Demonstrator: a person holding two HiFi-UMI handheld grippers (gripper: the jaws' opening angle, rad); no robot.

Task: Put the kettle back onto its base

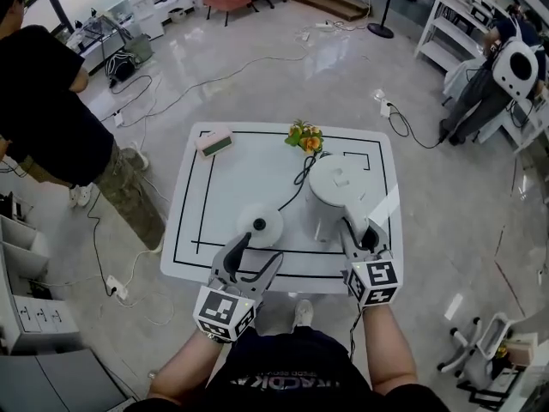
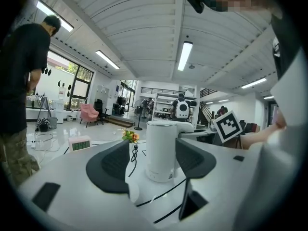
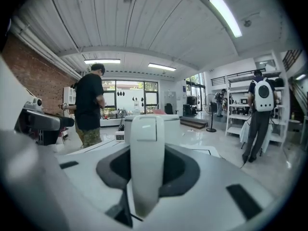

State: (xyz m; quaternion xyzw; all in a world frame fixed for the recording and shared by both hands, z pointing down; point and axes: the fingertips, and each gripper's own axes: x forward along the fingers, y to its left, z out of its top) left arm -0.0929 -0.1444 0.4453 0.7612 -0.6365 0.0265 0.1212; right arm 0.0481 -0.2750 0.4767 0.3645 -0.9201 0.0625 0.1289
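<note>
With the right gripper's (image 1: 364,240) jaws pinching the handle of the white kettle (image 1: 336,187), just right of its round base (image 1: 260,224) on the bench (image 1: 214,204), the carry seems due: lift, shift left, and lower squarely, past the left gripper's (image 1: 261,247) spread, empty jaws.

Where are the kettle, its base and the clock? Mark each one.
kettle (image 1: 336,185): head view, middle of its white lid.
base (image 1: 274,227): head view, white rim right of its dark centre.
clock (image 1: 214,142): head view, middle of its body.
</note>
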